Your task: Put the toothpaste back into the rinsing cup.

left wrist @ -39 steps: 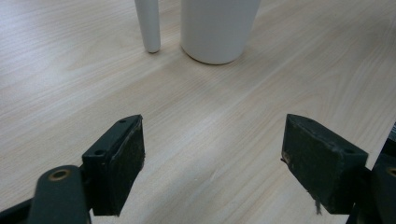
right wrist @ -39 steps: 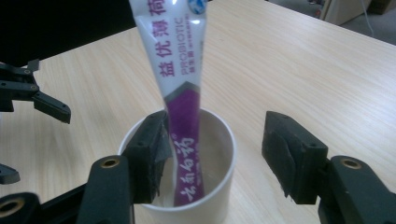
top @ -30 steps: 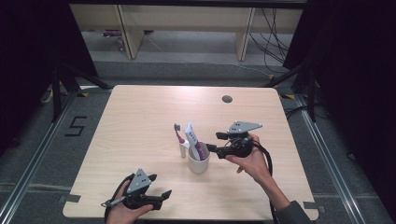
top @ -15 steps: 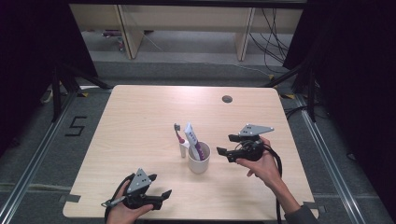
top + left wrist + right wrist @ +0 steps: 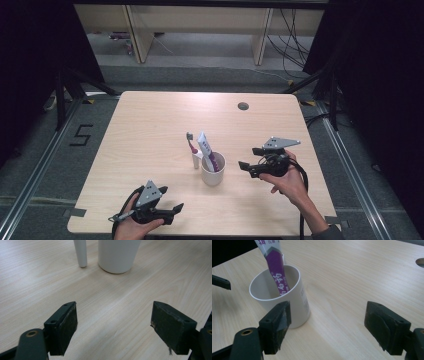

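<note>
Toothpaste tube (image 5: pixel 206 150) stands in the cup (image 5: pixel 213 170); your right gripper (image 5: pixel 251 161), jaws just opened wide and empty, sits beside it; left gripper (image 5: pixel 170 214) open, idle.

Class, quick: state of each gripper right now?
Left gripper: open, nothing between the jaws.
Right gripper: open, jaws have just been opening, nothing between them; white cup beside.
</note>
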